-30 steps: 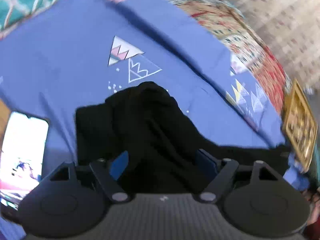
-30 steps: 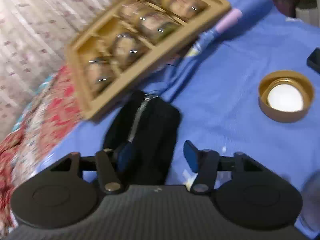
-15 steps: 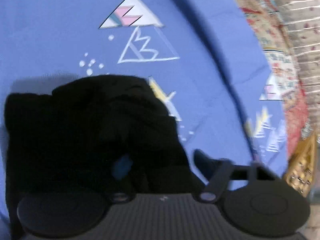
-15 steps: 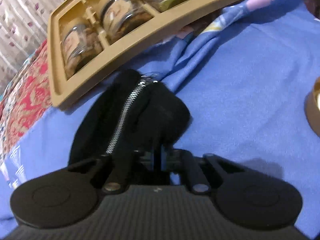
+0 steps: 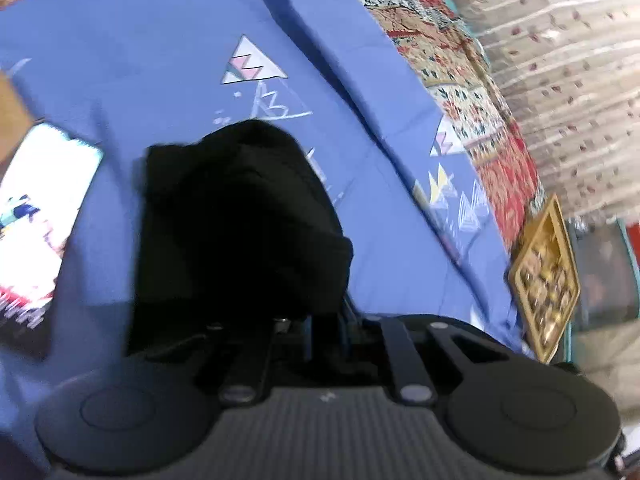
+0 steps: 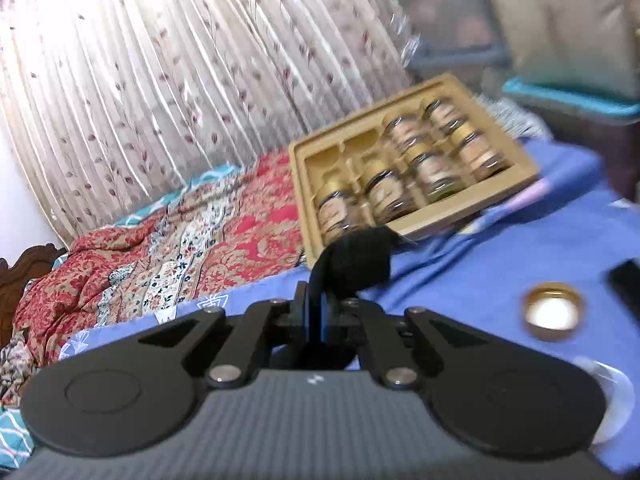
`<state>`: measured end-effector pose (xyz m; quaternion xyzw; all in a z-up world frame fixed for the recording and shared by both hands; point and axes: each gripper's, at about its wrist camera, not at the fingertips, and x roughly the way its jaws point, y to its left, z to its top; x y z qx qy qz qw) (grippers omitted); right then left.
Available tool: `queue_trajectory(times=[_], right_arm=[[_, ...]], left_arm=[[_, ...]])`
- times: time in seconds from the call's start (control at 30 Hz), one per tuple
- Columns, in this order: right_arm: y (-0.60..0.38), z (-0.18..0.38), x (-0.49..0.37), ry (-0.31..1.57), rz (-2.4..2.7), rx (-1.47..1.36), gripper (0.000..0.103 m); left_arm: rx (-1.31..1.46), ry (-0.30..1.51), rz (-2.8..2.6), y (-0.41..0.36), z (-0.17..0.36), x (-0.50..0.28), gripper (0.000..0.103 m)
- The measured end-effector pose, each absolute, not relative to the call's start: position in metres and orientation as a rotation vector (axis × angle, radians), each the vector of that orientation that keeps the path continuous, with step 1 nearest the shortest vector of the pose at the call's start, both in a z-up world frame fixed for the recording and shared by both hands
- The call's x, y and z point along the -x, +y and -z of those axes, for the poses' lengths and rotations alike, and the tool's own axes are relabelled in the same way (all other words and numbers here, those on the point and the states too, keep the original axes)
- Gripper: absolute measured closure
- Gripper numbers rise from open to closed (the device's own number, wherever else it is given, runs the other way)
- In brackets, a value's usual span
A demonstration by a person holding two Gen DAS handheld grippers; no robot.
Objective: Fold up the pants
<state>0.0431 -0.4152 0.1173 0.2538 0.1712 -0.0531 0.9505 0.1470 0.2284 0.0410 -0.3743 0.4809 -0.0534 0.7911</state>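
The main risk is a slipping hold: each gripper pinches only a small bunch of the black fabric pants [image 5: 240,224], and cloth this limp and heavy can slide out of a narrow bite once its weight hangs free. In the left wrist view most of the garment lies heaped on the blue printed bedsheet [image 5: 120,60], so lifting further could drag the pile instead of spreading it, leaving creases. A second hazard is the clutter: a white lit phone [image 5: 40,208] lies just left of the heap, and in the right wrist view a tan plastic tray of small glass jars [image 6: 408,168] sits just beyond the raised cloth, with a gold round jar lid [image 6: 554,312] near on the right. A swinging leg of fabric could sweep any of these.

The left gripper [image 5: 326,320] has just been closing, and its jaws are pressed together on the near edge of the pants; it tilts steeply down toward the bed. The right gripper [image 6: 326,312] is likewise clamped on a fold of black cloth, which stands up above its jaws, clear of the sheet. It points much closer to level, toward the pleated floral curtain [image 6: 160,80] at the far side.
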Motion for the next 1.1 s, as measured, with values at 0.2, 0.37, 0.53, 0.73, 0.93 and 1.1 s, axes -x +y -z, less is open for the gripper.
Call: queue_trajectory(times=[0.2,0.37,0.53,0.73,0.93,1.1], right_arm=[[-0.45,-0.08,0.079,0.32,0.306,-0.474,0.095],[-0.475,0.005,0.135,0.462,0.492,-0.615,0.088],[-0.487,0.057,0.157,0.531,0.658,-0.794,0.058],[-0.453,0.012,0.163,0.333,0.675,-0.607,0.058],[-0.355,-0.023,0.07,0.434,0.068,-0.46,0.057],[-0.186,-0.065,-0.015,0.544,-0.512,-0.126,0.047]], left_arm=[[0.785,1.073,0.184,0.242,-0.027,-0.072,0.092],[0.657,1.138,0.226,0.223,-0.003,-0.023,0.09],[0.516,1.19,0.218,0.207,0.009,0.012,0.087],[0.465,1.086,0.189,0.237,-0.017,0.052,0.051],[0.664,1.033,0.122,0.278,-0.002,0.06,0.051],[0.655,1.026,0.146,0.268,0.017,0.062,0.05]])
